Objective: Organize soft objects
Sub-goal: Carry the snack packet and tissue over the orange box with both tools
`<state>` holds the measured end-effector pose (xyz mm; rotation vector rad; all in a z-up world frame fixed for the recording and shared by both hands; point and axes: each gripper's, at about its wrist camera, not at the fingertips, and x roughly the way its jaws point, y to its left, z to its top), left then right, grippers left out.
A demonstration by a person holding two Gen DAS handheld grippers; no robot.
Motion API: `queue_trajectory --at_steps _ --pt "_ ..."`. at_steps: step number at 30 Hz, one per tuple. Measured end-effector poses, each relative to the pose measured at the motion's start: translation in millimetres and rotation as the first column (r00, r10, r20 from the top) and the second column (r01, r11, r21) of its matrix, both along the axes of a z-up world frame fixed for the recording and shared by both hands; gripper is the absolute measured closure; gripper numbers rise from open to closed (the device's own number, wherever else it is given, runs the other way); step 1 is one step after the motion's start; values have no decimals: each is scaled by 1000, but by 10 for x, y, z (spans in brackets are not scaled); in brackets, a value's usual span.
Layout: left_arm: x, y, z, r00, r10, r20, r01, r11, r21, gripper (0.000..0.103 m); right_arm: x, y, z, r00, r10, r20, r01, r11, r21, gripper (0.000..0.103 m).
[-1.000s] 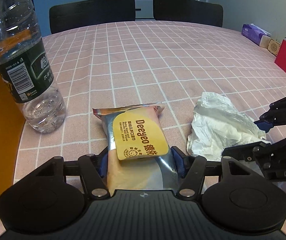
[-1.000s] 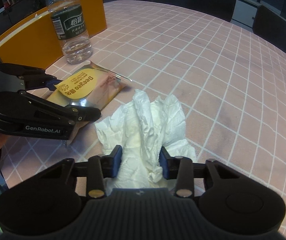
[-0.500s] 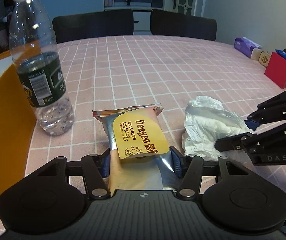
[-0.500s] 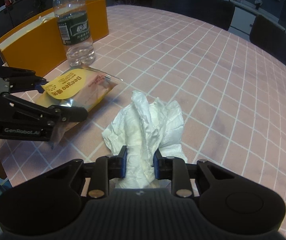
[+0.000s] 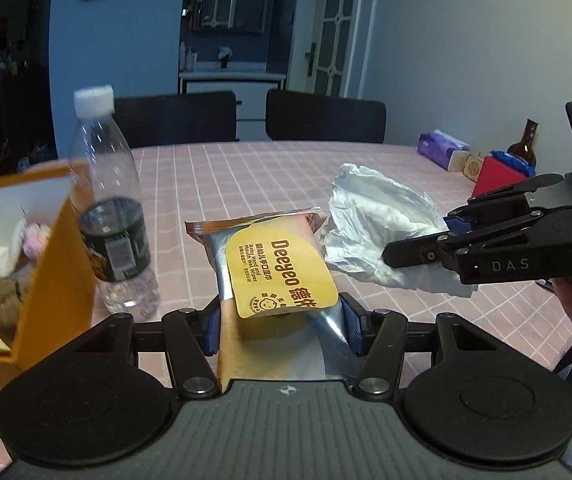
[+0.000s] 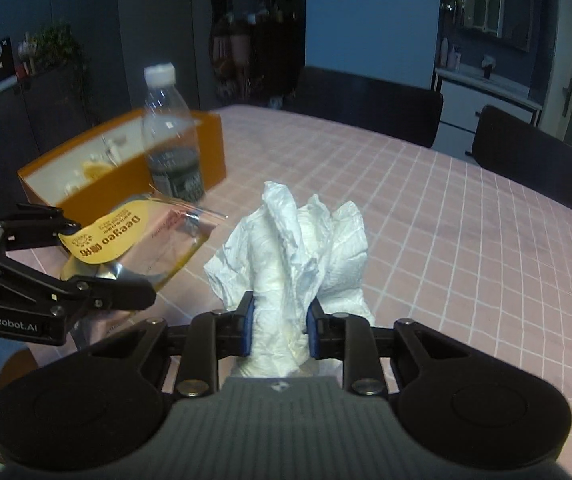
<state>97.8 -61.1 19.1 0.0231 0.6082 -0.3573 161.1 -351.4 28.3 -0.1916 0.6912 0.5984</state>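
Observation:
My left gripper (image 5: 282,330) is shut on a yellow-labelled wet wipes pack (image 5: 274,264) and holds it lifted above the pink checked table. It also shows in the right wrist view (image 6: 126,240). My right gripper (image 6: 280,330) is shut on a crumpled white cloth (image 6: 298,248) and holds it raised. The cloth also shows in the left wrist view (image 5: 378,224), to the right of the pack. An orange box (image 5: 54,256) with soft items inside stands to the left; it also shows in the right wrist view (image 6: 118,168).
A clear water bottle (image 5: 112,208) stands beside the orange box, also in the right wrist view (image 6: 172,136). At the table's far right are a purple tissue pack (image 5: 440,150), a red box (image 5: 500,176) and a brown bottle (image 5: 524,142). Black chairs (image 5: 322,120) stand behind the table.
Both grippers have risen from the table with their loads: the wipes pack and the white cloth are lifted. The right gripper's fingers have closed tighter on the cloth.

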Motion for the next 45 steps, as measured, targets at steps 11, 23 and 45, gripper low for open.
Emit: queue_trajectory --at_steps 11,23,45 --pt "-241 542 486 991 23 135 -32 998 58 39 -224 544 421 994 92 58 -97 991 90 79" --pt "-28 1304 800 972 132 195 -164 973 160 39 -82 1670 872 947 288 140 -296 954 38 79" --pt "881 2118 -47 943 146 -301 -32 935 352 39 899 3500 -19 874 452 -180 -484 846 -223 79"
